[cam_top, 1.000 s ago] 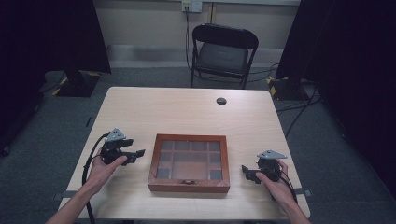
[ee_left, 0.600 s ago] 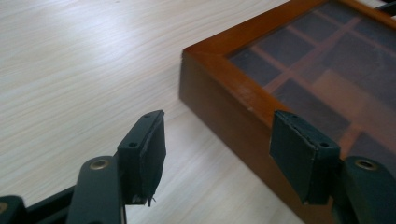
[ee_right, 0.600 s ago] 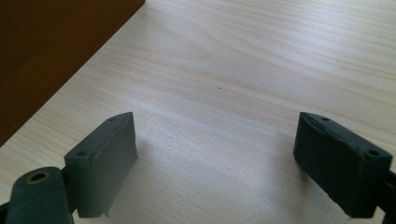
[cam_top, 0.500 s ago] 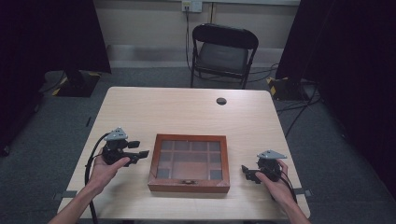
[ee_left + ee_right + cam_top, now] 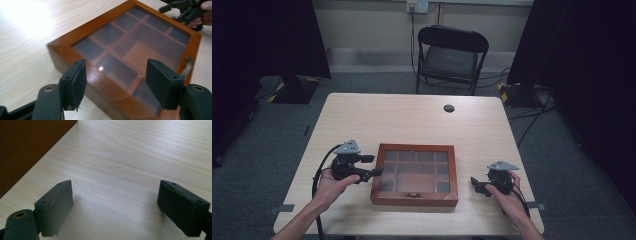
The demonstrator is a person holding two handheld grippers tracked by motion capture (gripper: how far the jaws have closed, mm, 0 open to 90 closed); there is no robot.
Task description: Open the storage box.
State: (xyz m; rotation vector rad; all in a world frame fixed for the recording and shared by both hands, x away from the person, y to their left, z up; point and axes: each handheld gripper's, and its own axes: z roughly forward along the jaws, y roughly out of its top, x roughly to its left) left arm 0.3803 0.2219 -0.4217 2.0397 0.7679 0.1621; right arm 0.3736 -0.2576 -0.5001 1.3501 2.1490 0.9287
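1. The left gripper (image 5: 371, 166) stands wide, its jaws having just been opening a little, with nothing pressed between the pads; they straddle the near-left corner of the wooden box (image 5: 130, 47), just above its glass lid (image 5: 147, 42).
2. The right gripper (image 5: 476, 184) is also spread wide and empty, over bare table (image 5: 140, 152) just beside the box's right wall.
3. The wooden box lies flat at the middle of the table's near half, between the two grippers, lid closed, a small clasp (image 5: 414, 195) on its front edge.
4. It looks rigid and fairly heavy, with a smooth varnished frame; the glass pane is the fragile part. The frame edge or front lip seems the safest place to grip.
5. Both forearms enter from below, hands low, jaws pointing inward toward the box.
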